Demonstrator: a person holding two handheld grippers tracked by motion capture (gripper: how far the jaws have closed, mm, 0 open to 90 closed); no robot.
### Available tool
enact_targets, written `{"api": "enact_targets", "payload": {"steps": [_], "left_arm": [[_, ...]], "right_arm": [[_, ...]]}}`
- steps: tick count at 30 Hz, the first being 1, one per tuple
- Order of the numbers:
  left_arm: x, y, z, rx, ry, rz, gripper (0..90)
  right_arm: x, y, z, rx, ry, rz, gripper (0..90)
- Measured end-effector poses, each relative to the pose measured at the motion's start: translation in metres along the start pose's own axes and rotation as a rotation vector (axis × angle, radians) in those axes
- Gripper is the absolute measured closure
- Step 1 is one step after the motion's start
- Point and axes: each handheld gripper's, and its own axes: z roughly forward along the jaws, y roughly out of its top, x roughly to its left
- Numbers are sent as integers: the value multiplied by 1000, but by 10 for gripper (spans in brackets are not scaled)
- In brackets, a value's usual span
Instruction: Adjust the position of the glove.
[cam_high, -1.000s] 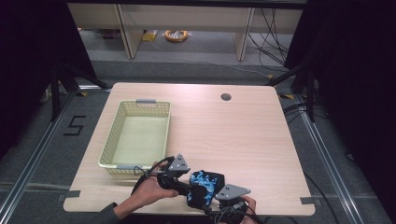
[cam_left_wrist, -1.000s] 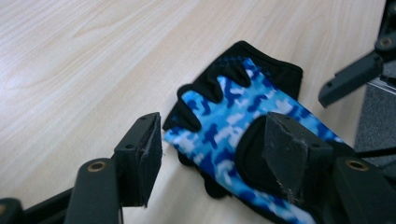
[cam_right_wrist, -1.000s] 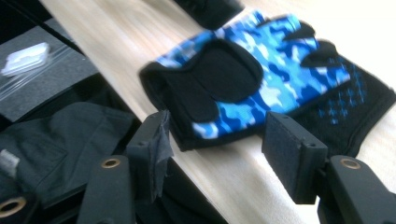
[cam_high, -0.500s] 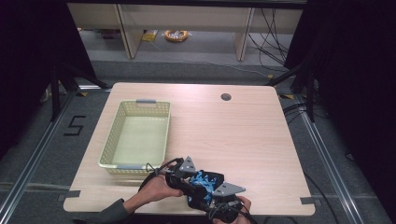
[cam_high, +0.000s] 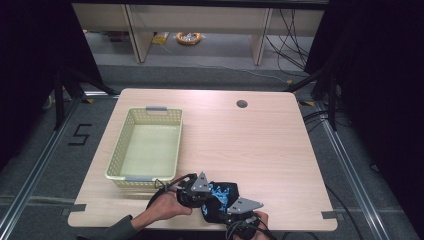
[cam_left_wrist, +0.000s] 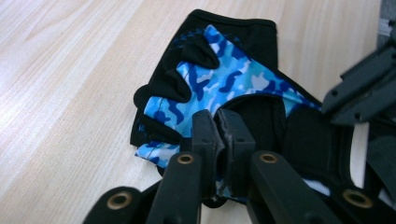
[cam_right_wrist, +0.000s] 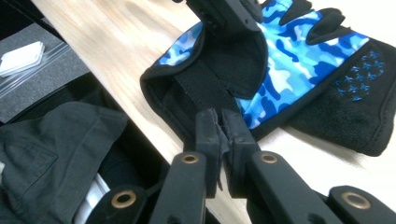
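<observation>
Both grippers pinch one blue camouflage glove at the table's near edge.

High view: the glove (cam_high: 221, 196) lies on the table (cam_high: 260, 145) between the left gripper (cam_high: 196, 192) and right gripper (cam_high: 239, 211), near the basket (cam_high: 148, 146). Left gripper view: the jaws, having just closed, clamp the glove's (cam_left_wrist: 219, 84) blue edge. Right gripper view: the jaws, likewise just closed, grip its (cam_right_wrist: 299, 60) black cuff strap.

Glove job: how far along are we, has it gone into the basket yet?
Done: both grippers have just closed on the glove, left gripper at its camouflage edge, right gripper at the black cuff. In hand: the glove, lying on the table. Left: probably lifting it into the basket, which holds nothing.
</observation>
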Motion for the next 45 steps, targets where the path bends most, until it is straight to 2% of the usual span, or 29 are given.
{"api": "enact_targets", "payload": {"steps": [3, 4, 7, 8, 10, 11, 12, 13, 15, 16, 17, 20, 21, 22, 23, 24, 25, 26, 27, 30, 35, 36, 37, 38, 39, 40, 41, 42, 45], "left_arm": [[-3, 1, -4, -22, 7, -8, 858], [-5, 2, -5, -37, 8, -26, 859], [-11, 6, -16, -108, 23, -56, 860], [-11, 7, -20, -106, 37, -42, 860], [-13, 8, -25, -128, 28, -49, 860], [-14, 8, -25, -149, 27, -73, 860], [-14, 9, -25, -152, 26, -77, 860], [-15, 9, -26, -154, 35, -70, 861], [-16, 11, -22, -162, 41, -87, 861], [-14, 12, -21, -159, 40, -80, 861], [-12, 12, -21, -150, 41, -87, 861], [-6, 13, -18, -174, 31, -138, 860], [-5, 12, -18, -178, 28, -159, 860], [-5, 12, -17, -181, 26, -177, 860], [-4, 11, -16, -177, 32, -162, 860], [-6, 10, -14, -188, 30, -186, 860], [-7, 9, -13, -187, 29, -174, 859], [-7, 9, -12, -187, 15, -181, 859], [-8, 8, -11, -198, 17, -214, 858], [-9, 5, -7, -203, 33, -214, 856], [-13, -3, 3, -181, 32, -233, 844], [-14, -4, 4, -172, 33, -229, 838], [-14, -5, 4, -155, 53, -194, 837], [-16, -6, 4, -150, 52, -202, 836], [-16, -6, 5, -166, 50, -212, 835], [-15, -6, 4, -152, 57, -202, 833], [-15, -6, 4, -158, 58, -216, 832], [-14, -6, 3, -153, 62, -199, 831], [-15, -7, 5, -157, 59, -236, 819]], "right_arm": [[-1, 1, -4, 1, 12, -7, 872], [-1, 1, -5, -26, 7, -11, 872], [-4, 4, -17, -37, 4, -50, 872], [-5, 6, -22, -50, -3, -55, 872], [-11, 11, -30, -67, -23, -80, 873], [-16, 13, -33, -76, -44, -100, 873], [-19, 16, -36, -71, -57, -100, 874], [-23, 19, -37, -71, -63, -91, 874], [-32, 25, -35, -56, -62, -114, 876], [-36, 27, -33, -53, -67, -117, 876], [-41, 31, -31, -39, -62, -132, 876], [-56, 42, -25, -46, -36, -152, 876], [-60, 45, -24, -44, -25, -145, 876], [-65, 48, -22, -48, -16, -169, 876], [-67, 50, -20, -51, -12, -171, 876], [-71, 53, -19, -36, 7, -171, 875], [-74, 55, -17, -38, 18, -192, 875], [-76, 56, -15, -46, 28, -187, 876], [-78, 57, -14, -51, 36, -183, 875], [-84, 58, -9, -47, 64, -230, 874], [-86, 51, 1, -18, 73, -215, 861], [-85, 49, 4, -28, 66, -215, 843], [-84, 48, 3, -8, 62, -218, 798], [-83, 47, 4, -20, 45, -194, 763], [-82, 46, 3, -11, 29, -188, 738], [-81, 45, 0, -16, 6, -176, 708], [-79, 44, -3, -15, -10, -147, 687], [-79, 43, -8, -4, -12, -136, 685], [-72, 40, -19, -46, -52, -91, 656]]}}
